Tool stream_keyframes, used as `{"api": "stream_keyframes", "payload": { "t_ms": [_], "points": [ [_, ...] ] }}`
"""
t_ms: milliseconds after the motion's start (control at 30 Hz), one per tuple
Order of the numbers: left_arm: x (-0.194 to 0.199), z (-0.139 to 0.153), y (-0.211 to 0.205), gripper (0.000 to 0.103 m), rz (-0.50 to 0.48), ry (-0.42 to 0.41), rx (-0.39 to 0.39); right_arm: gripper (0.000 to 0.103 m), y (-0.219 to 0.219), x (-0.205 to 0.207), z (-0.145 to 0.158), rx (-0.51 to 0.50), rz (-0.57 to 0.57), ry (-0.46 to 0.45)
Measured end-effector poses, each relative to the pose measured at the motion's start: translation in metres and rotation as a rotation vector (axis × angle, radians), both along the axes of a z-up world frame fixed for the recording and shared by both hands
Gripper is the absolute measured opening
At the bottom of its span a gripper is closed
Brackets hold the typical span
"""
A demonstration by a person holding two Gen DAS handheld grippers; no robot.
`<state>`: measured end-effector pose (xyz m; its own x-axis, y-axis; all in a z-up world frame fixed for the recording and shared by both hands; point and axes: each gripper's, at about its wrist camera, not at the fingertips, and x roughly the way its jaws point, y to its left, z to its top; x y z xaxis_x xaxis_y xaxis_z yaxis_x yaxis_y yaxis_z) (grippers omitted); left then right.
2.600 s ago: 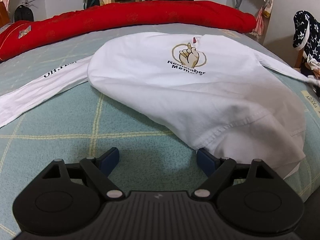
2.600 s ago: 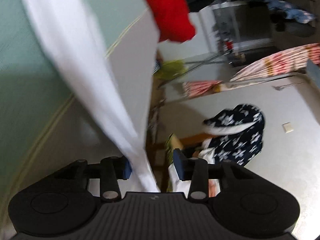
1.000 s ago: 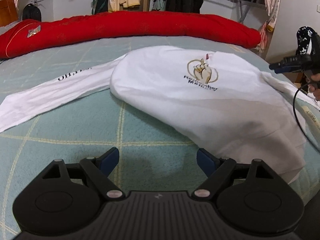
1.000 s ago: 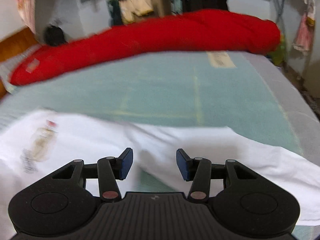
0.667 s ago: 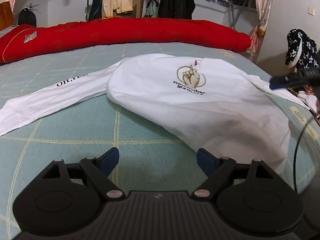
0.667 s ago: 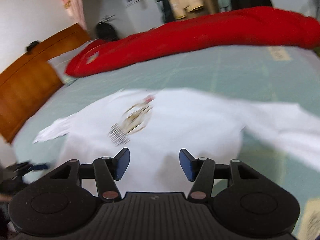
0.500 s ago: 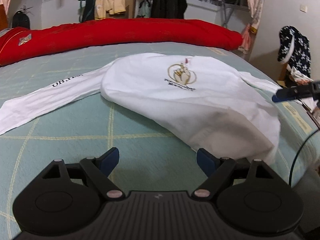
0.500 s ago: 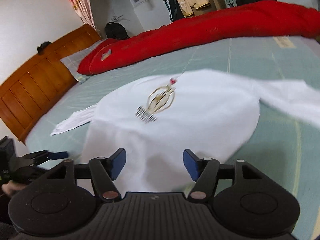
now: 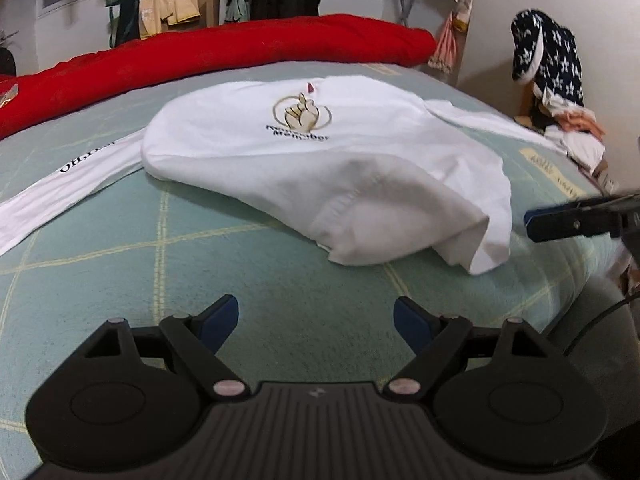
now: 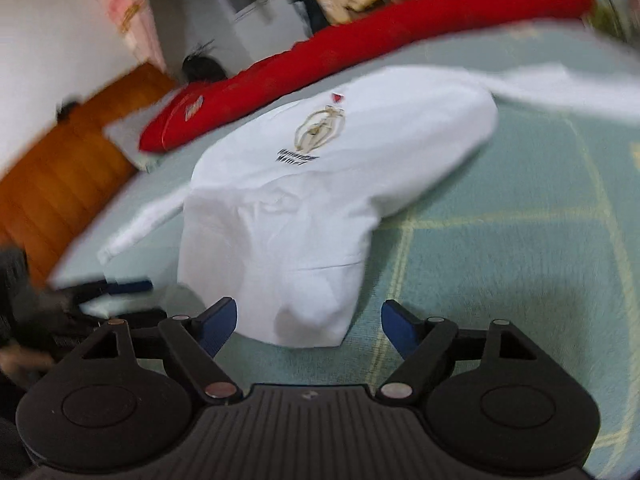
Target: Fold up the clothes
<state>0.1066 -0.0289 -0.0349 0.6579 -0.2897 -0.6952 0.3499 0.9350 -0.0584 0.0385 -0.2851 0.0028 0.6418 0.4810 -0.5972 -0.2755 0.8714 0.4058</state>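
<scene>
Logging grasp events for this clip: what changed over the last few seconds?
The right gripper let go of the white shirt's sleeve and swung round to the hem, jaws open. The hem now lies bunched. The left gripper stayed open and empty; the red quilt is unmoved.

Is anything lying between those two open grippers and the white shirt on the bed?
Nothing visible does. Only bare green bedspread lies between the left gripper and the white shirt. The right gripper already has the shirt's near hem between its open fingers.
</scene>
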Motion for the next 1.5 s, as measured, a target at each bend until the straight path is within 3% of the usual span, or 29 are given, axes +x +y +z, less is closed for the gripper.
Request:
{"api": "stream_keyframes", "payload": {
  "t_ms": [133,267,567,667,833,1133,1267,1500],
  "points": [
    [0.000,-0.007,-0.006,0.085,-0.021,0.020,0.017,0.091,0.043,-0.014,0.010,-0.233,0.074,-0.117],
    [-0.003,-0.010,-0.006,0.085,-0.019,0.025,0.040,0.091,0.079,-0.017,0.008,-0.393,0.122,-0.213],
    [-0.002,-0.008,0.004,0.085,0.008,0.019,0.025,0.091,0.145,-0.007,-0.017,-0.772,0.186,-0.400],
    [-0.001,-0.006,0.004,0.085,0.003,0.007,0.021,0.091,0.156,-0.004,-0.023,-0.927,0.153,-0.478],
    [0.004,-0.003,-0.009,0.085,-0.052,-0.050,0.040,0.091,0.146,0.006,0.002,-0.946,0.054,-0.561],
    [0.014,-0.007,-0.057,0.085,-0.128,-0.333,0.215,0.091,0.134,0.016,0.044,-0.861,0.005,-0.648],
    [0.023,-0.014,-0.068,0.082,-0.084,-0.437,0.306,0.091,0.135,0.015,0.048,-0.840,0.014,-0.643],
    [0.018,-0.012,-0.061,0.080,-0.019,-0.473,0.335,0.096,0.131,0.014,0.024,-0.873,0.054,-0.558]
  ]
}}
